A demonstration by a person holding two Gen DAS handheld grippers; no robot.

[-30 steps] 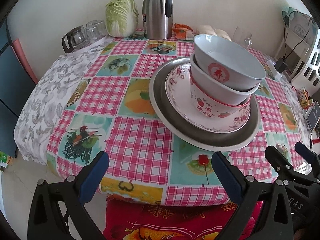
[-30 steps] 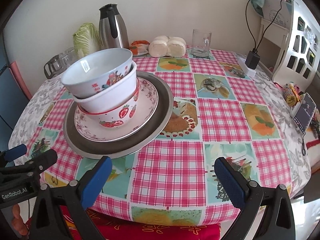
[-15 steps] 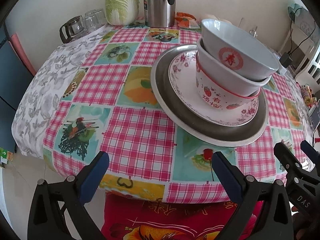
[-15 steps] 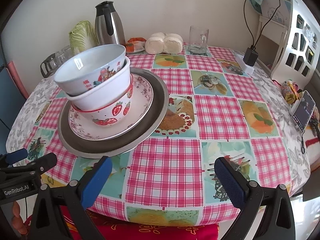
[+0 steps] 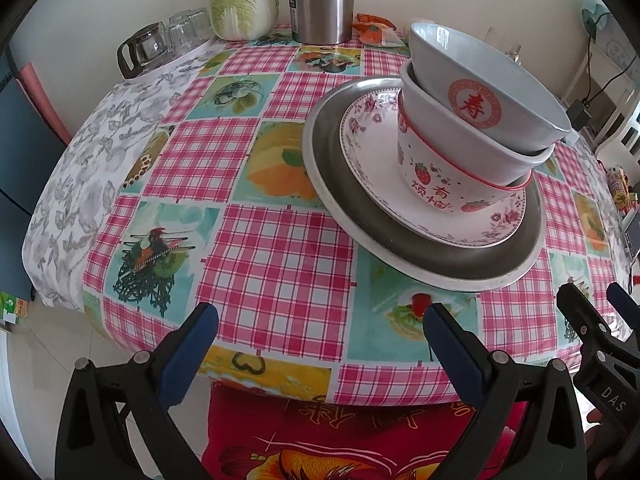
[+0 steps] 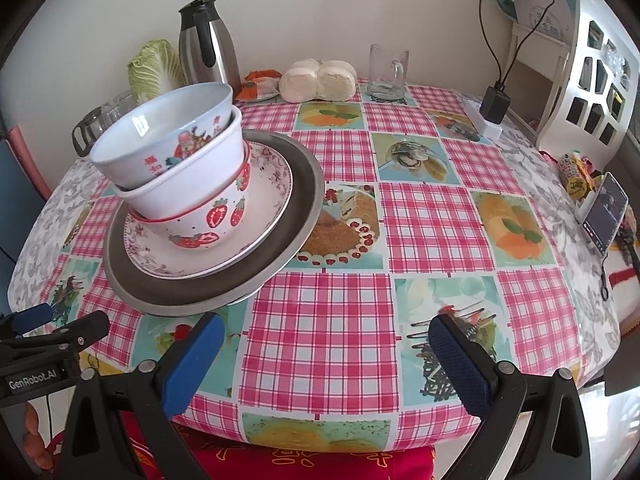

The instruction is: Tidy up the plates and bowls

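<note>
A stack stands on the checked tablecloth: a large grey metal plate [image 5: 344,208] [image 6: 304,184], a floral white plate [image 5: 376,148] [image 6: 272,184] on it, then three nested bowls, a strawberry bowl [image 5: 436,184] [image 6: 208,224] at the bottom, a plain white bowl [image 5: 452,136] [image 6: 188,184], and a tilted white bowl with a red character [image 5: 476,92] [image 6: 160,136] on top. My left gripper [image 5: 320,340] is open and empty at the table's near edge, left of the stack. My right gripper [image 6: 328,344] is open and empty, right of the stack.
At the back stand a steel thermos [image 5: 320,0] [image 6: 208,48], a cabbage [image 5: 244,0], glass cups [image 5: 168,40], steamed buns [image 6: 316,80] and a glass mug [image 6: 388,72]. A charger [image 6: 494,106] and a phone [image 6: 604,212] lie at the right. A red cushion [image 5: 340,436] is below the table edge.
Both grippers have moved closer to the table and stack, which looms larger. Both stay open. The stack has not moved.
</note>
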